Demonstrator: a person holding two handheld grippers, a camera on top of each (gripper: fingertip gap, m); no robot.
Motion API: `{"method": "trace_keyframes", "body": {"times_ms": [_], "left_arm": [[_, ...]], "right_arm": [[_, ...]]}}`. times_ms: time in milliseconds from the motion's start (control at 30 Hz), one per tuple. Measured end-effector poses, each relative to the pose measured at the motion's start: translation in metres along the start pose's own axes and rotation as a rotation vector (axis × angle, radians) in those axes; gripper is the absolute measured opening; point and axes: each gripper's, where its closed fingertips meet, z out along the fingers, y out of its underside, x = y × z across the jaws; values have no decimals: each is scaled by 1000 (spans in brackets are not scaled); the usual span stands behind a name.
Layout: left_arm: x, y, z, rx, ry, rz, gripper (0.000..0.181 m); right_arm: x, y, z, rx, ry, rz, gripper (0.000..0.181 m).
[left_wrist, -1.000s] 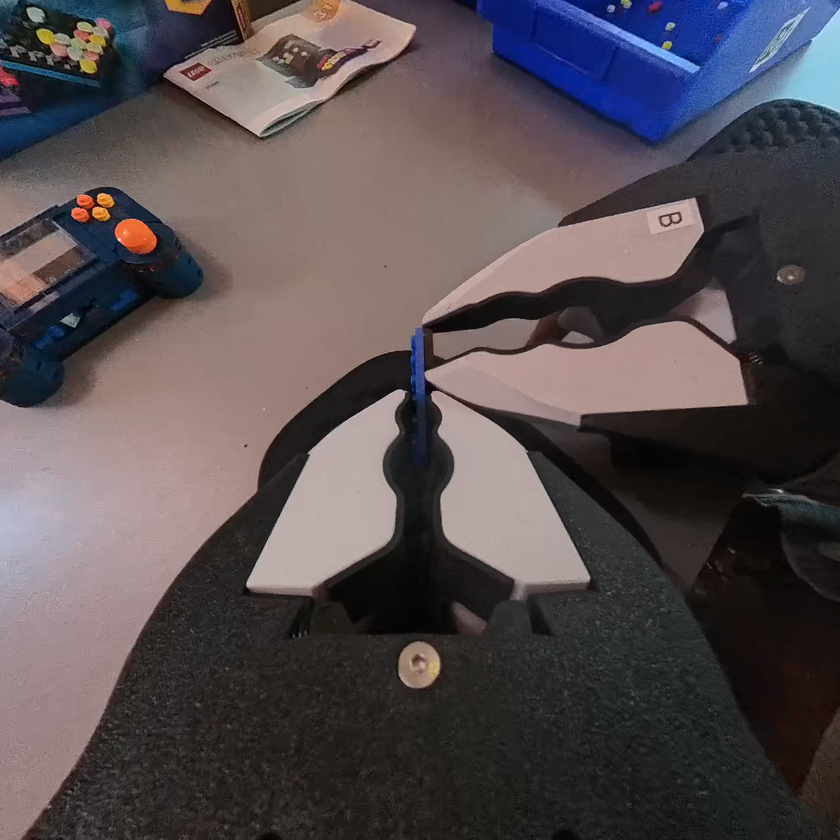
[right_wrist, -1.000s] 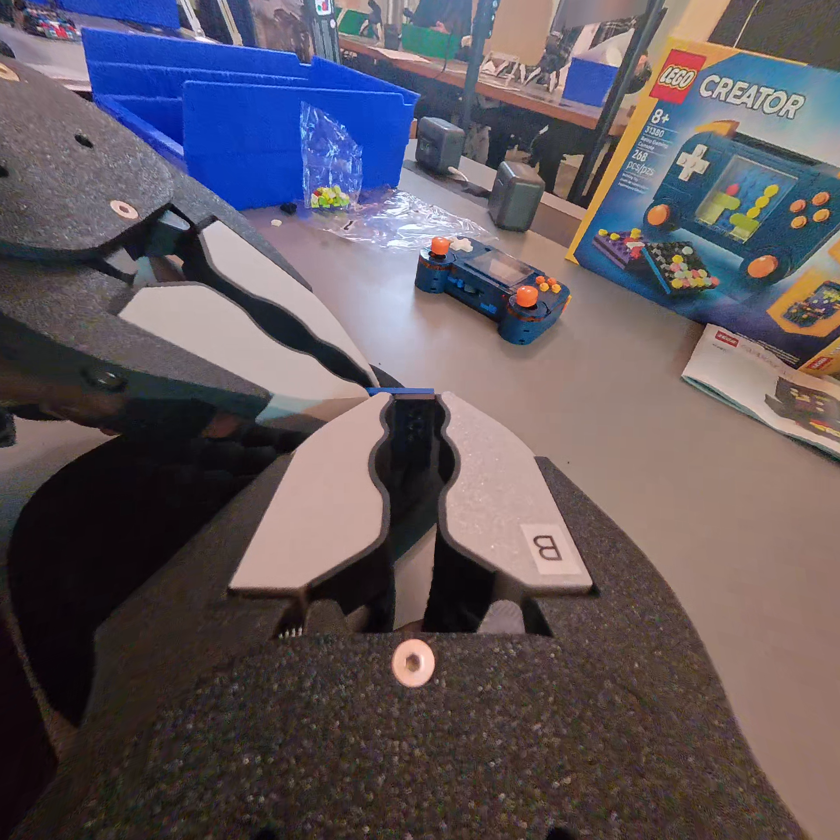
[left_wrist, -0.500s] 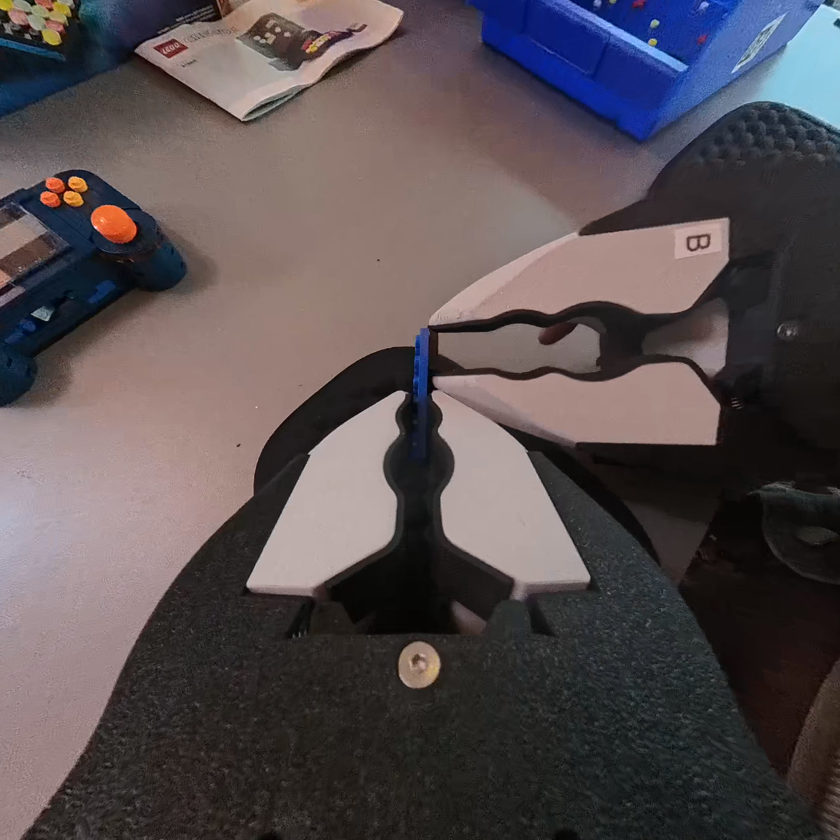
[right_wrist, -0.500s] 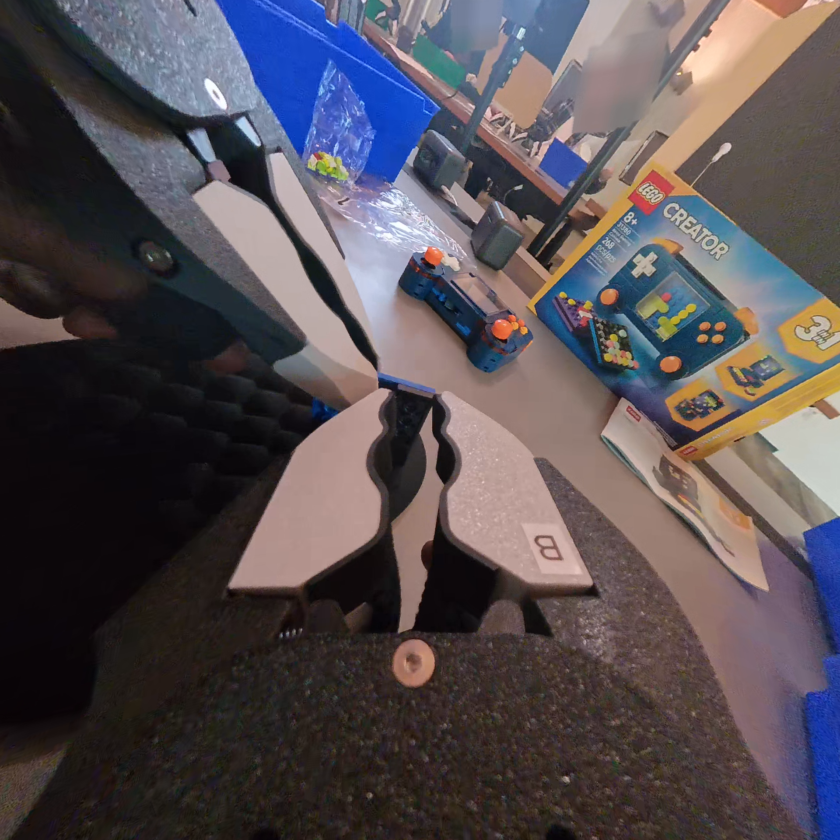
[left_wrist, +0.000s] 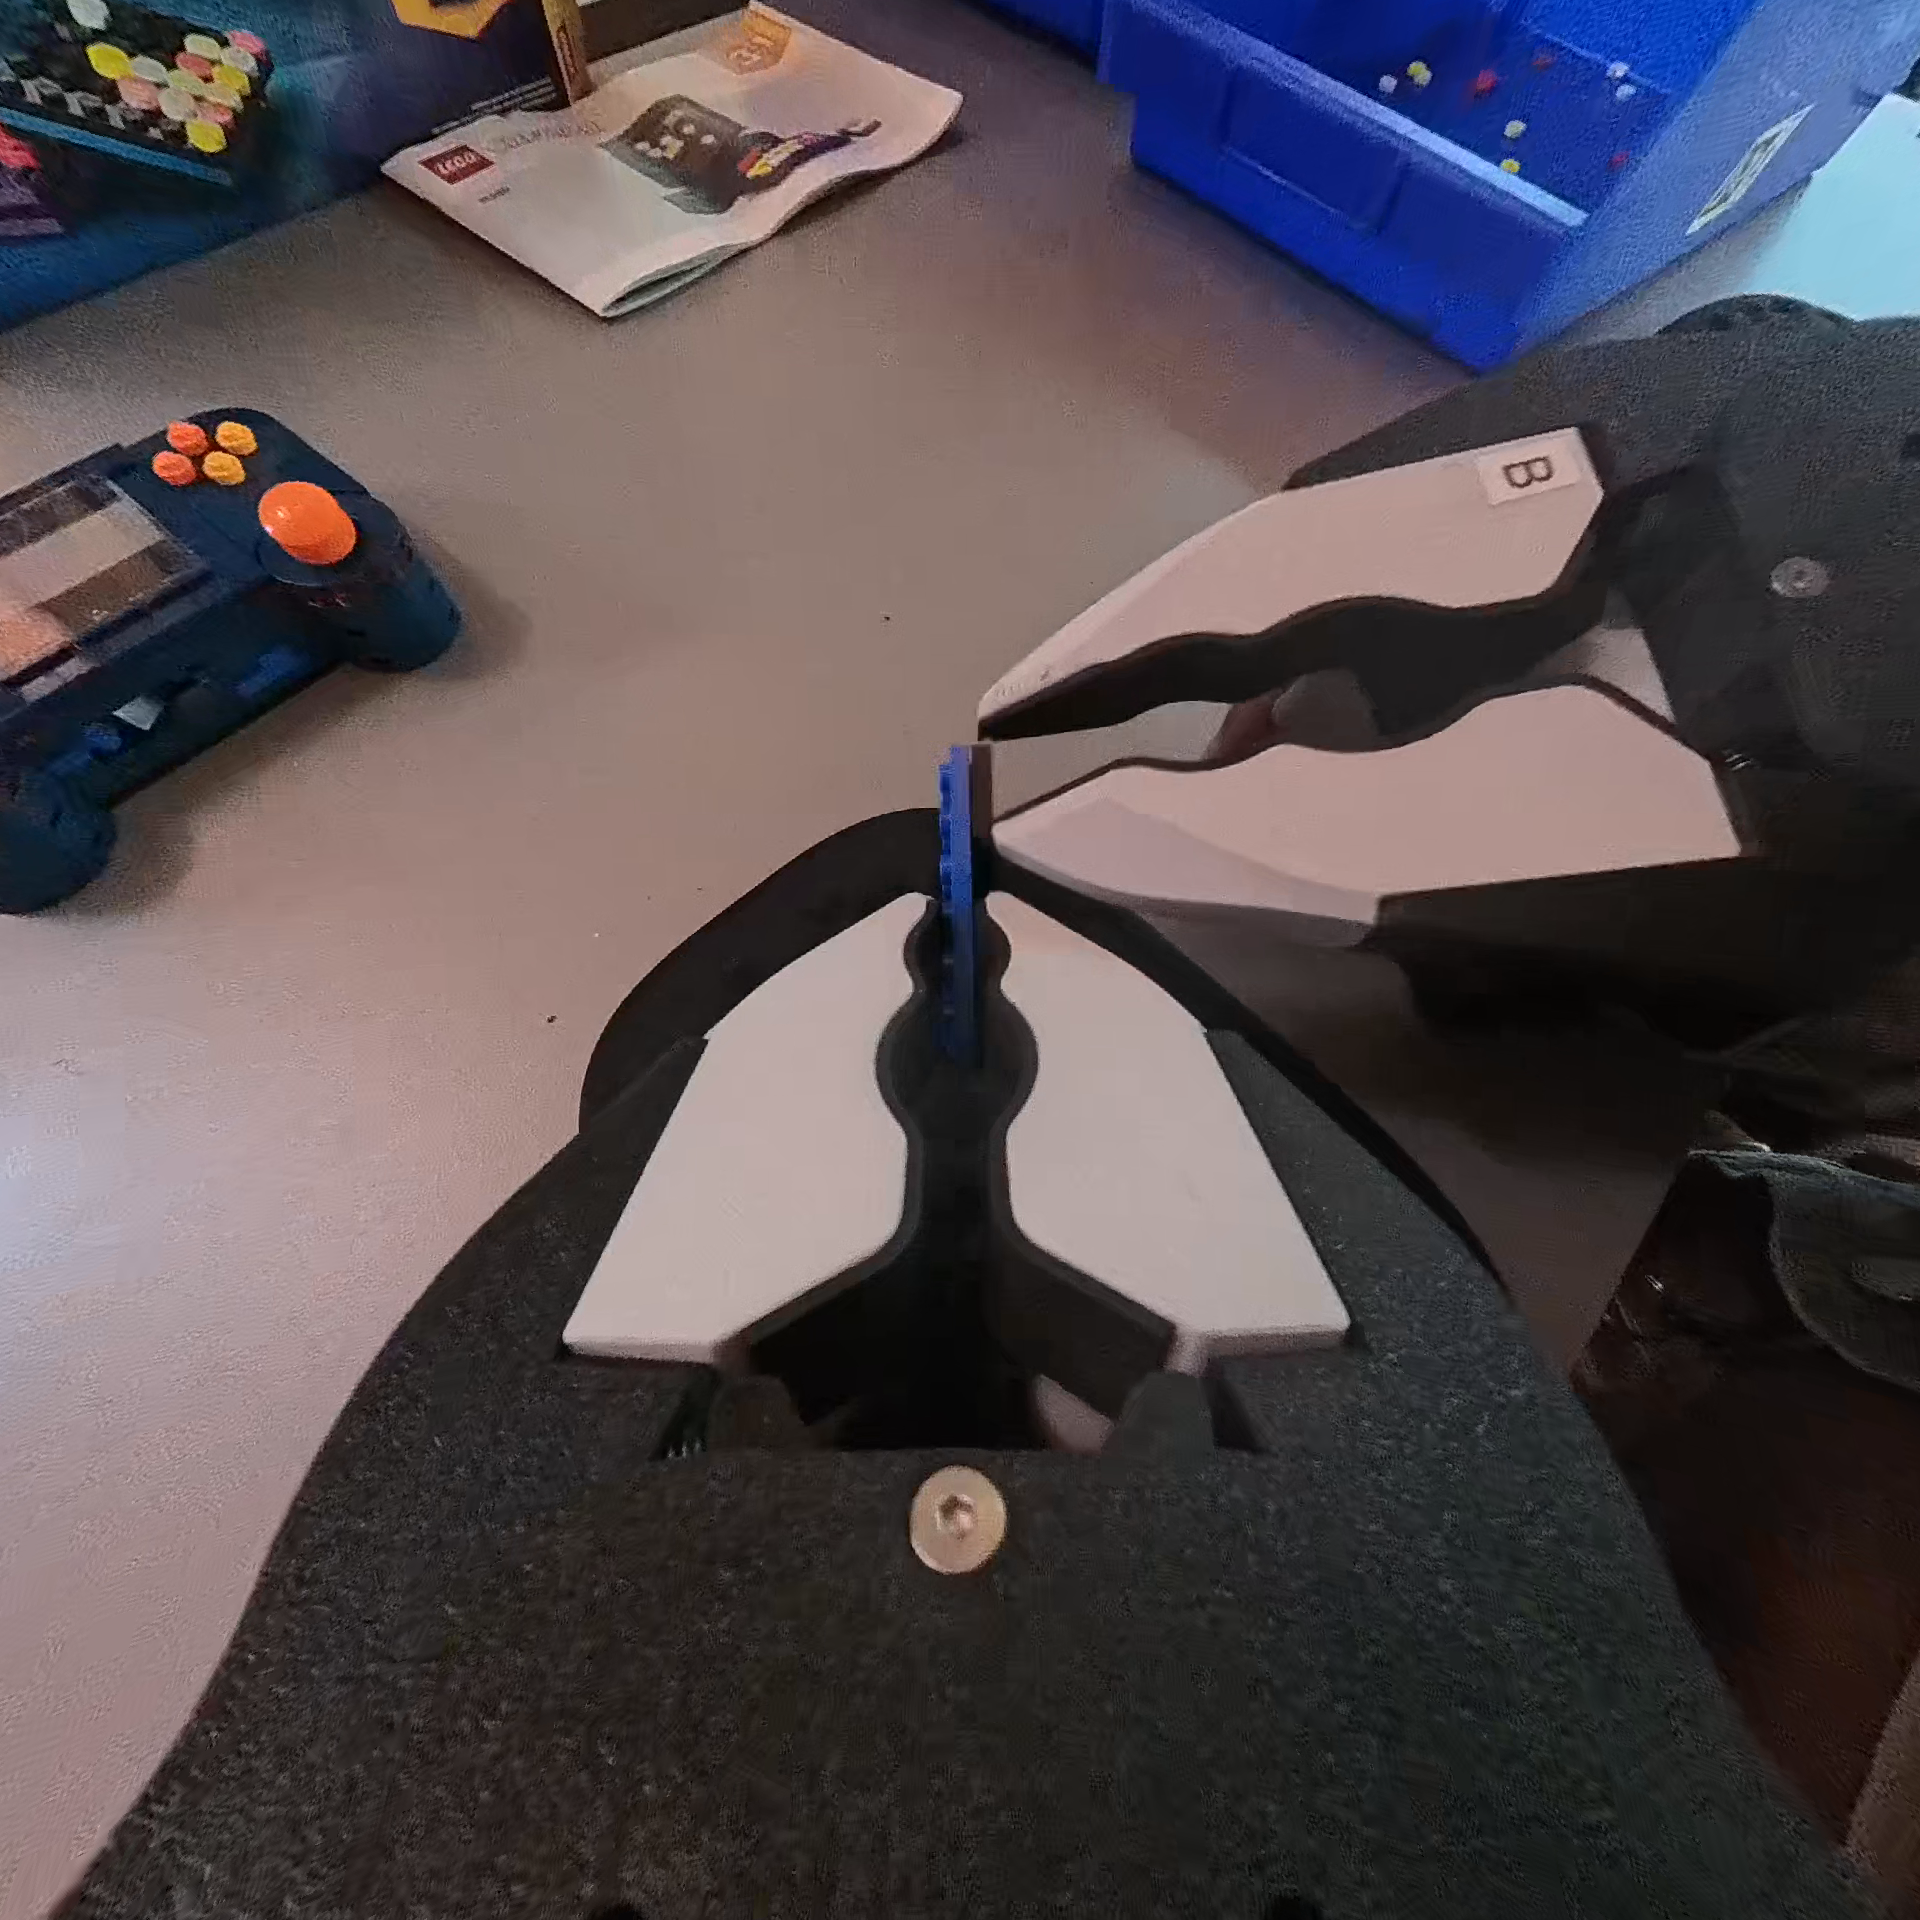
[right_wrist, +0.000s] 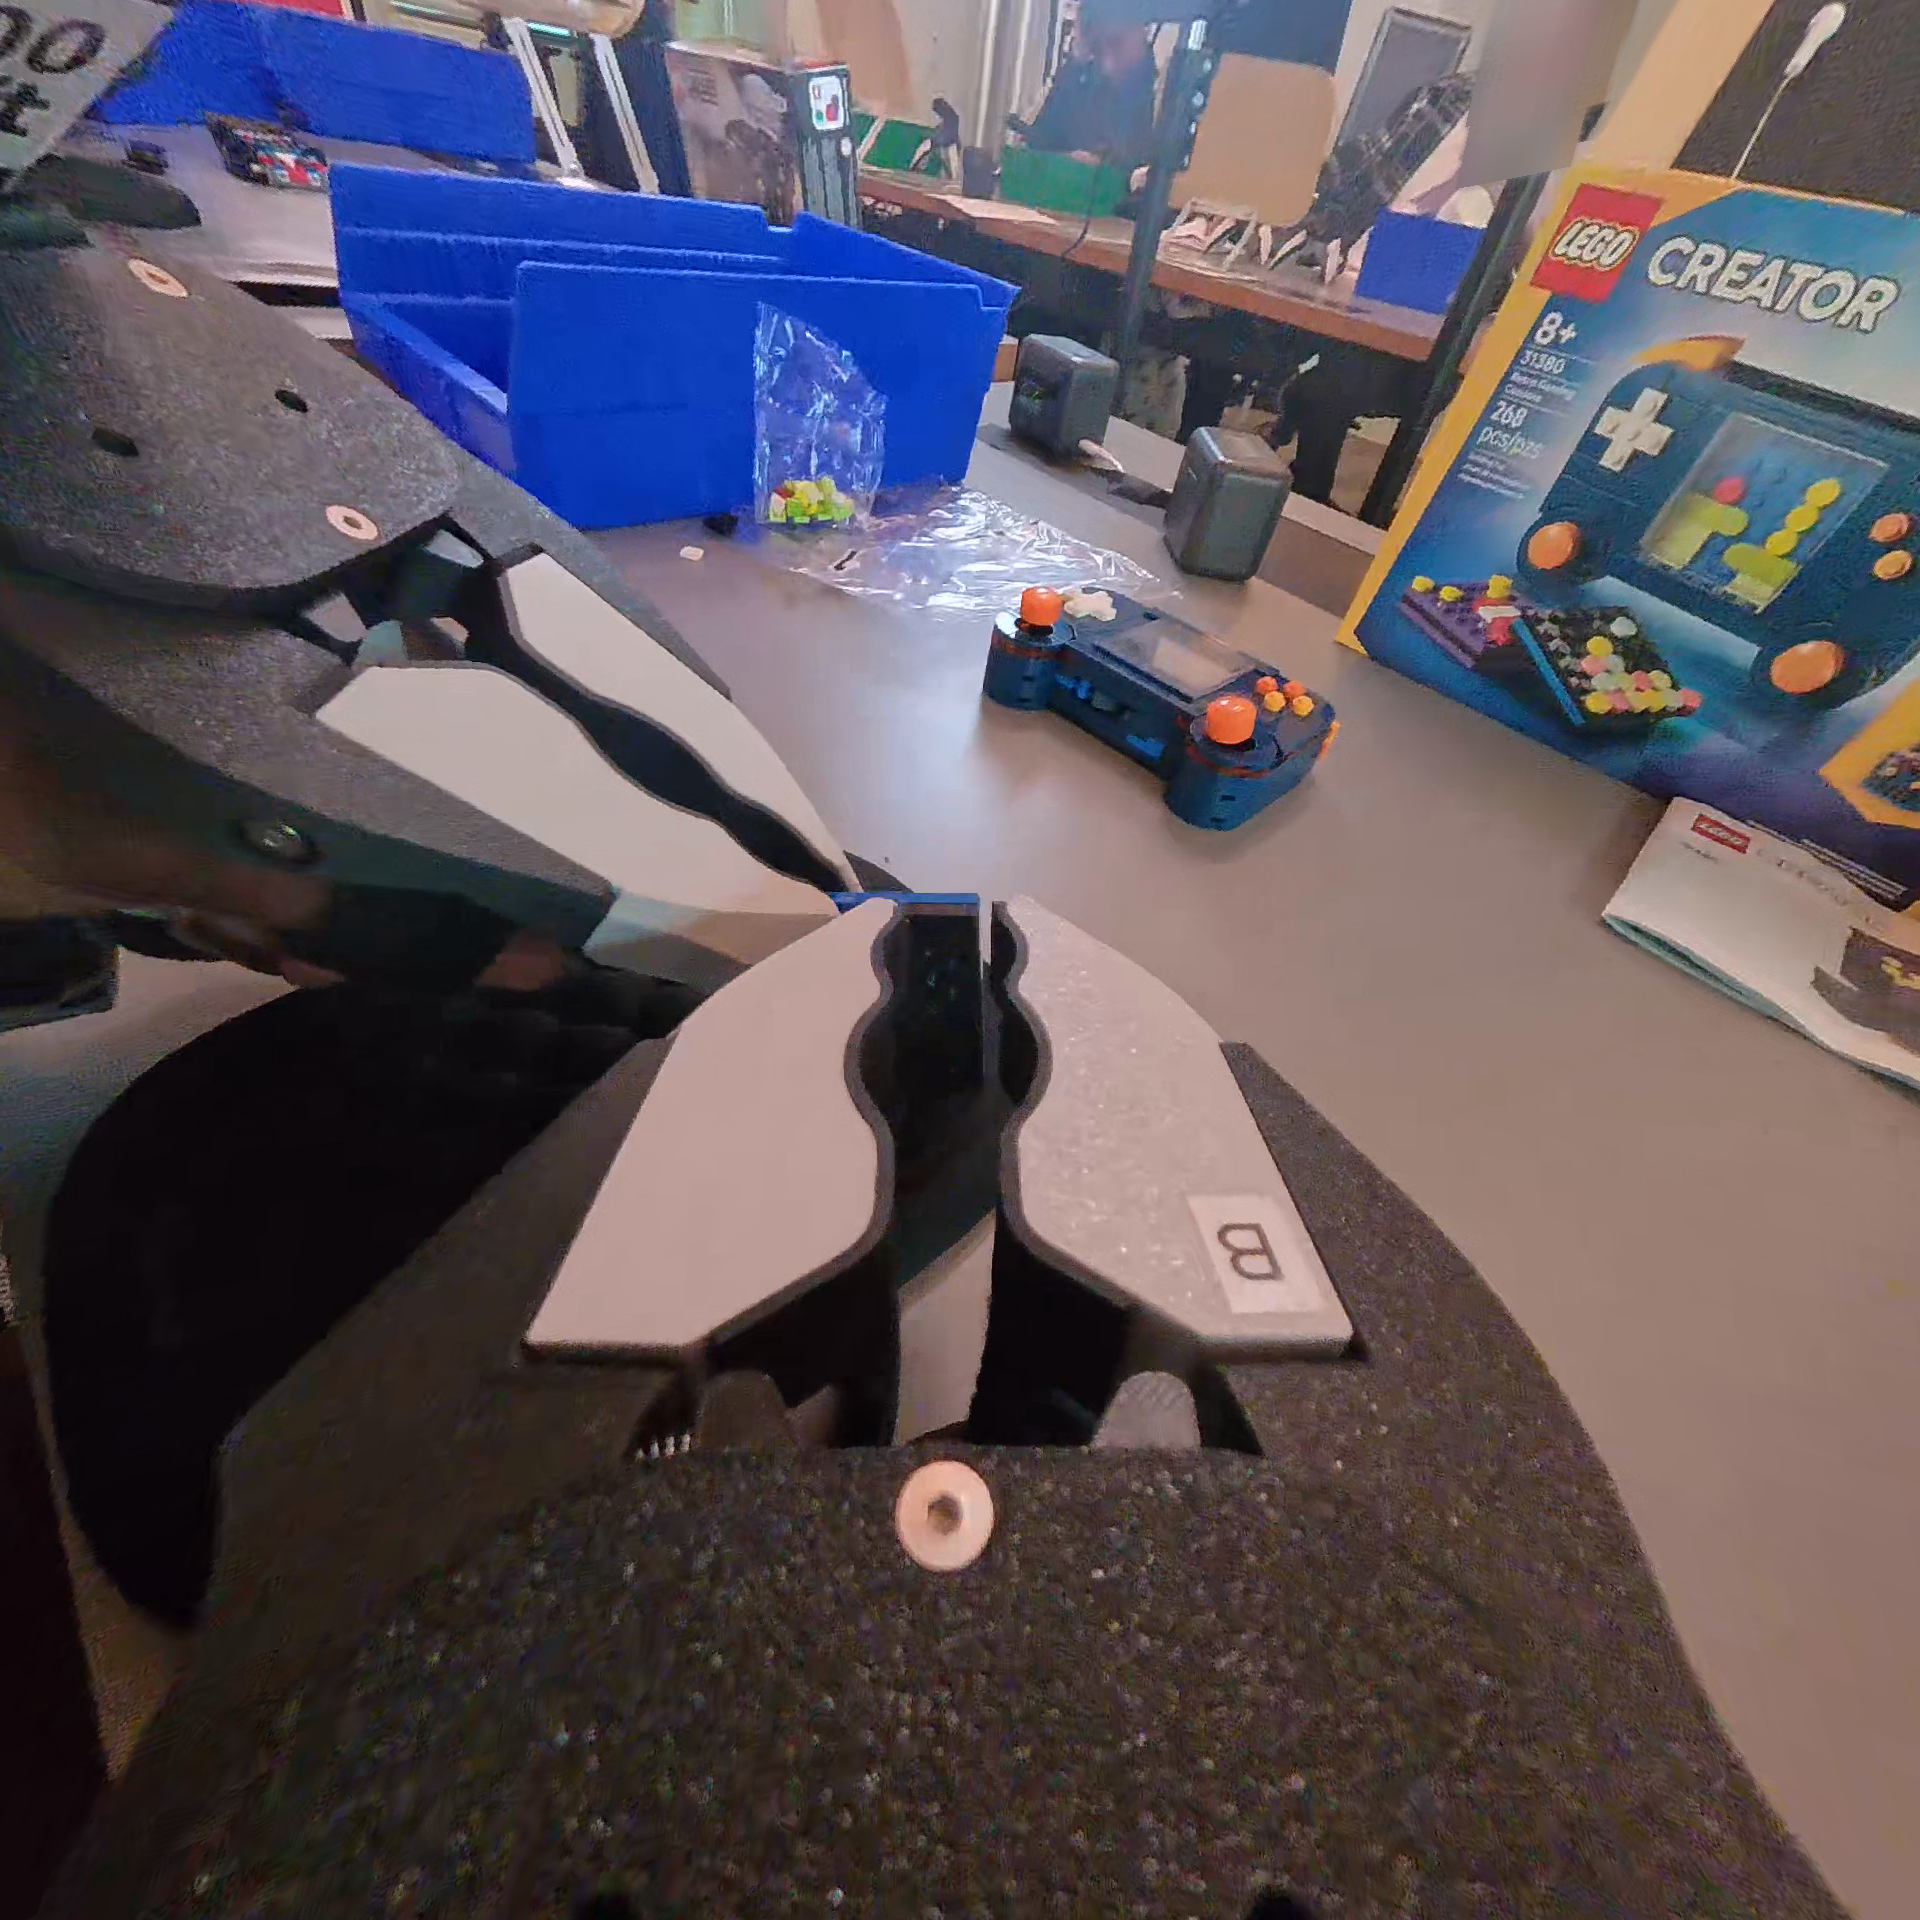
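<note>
One grey desk (left_wrist: 727, 644) carries everything, in a workroom with further benches behind. On it: one blue bin (right_wrist: 644, 343), one boxed brick set (right_wrist: 1683, 499), one booklet (left_wrist: 675, 177), one navy brick-built game controller (right_wrist: 1158, 696), two clear bags (right_wrist: 821, 416). One thin blue plate (left_wrist: 958, 894) stands edge-up, clenched in the left gripper (left_wrist: 961, 914). The right gripper (left_wrist: 992, 774), slightly parted, straddles the plate's top from the side; whether it is pinching, I cannot tell.
</note>
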Motion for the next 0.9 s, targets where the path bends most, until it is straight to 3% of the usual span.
{"method": "trace_keyframes", "body": {"times_ms": [500, 600, 700, 767, 900], "left_arm": [[-1, 7, -2, 6, 81, -67, 5], [-1, 2, -14, 39, 152, -81, 21], [1, -18, -38, 157, 275, -105, 22], [-1, -29, -50, 205, 355, -149, 18], [8, -20, -52, 93, 538, -186, 9]], "right_arm": [[-5, 3, 7, -33, 10, -102, 15], [-6, 2, 7, -36, -24, -101, 16], [-15, -2, 4, -20, -111, -135, 16], [-32, -8, -1, 22, -248, -129, 16], [-48, -6, -6, 43, -457, -82, 16]]}}
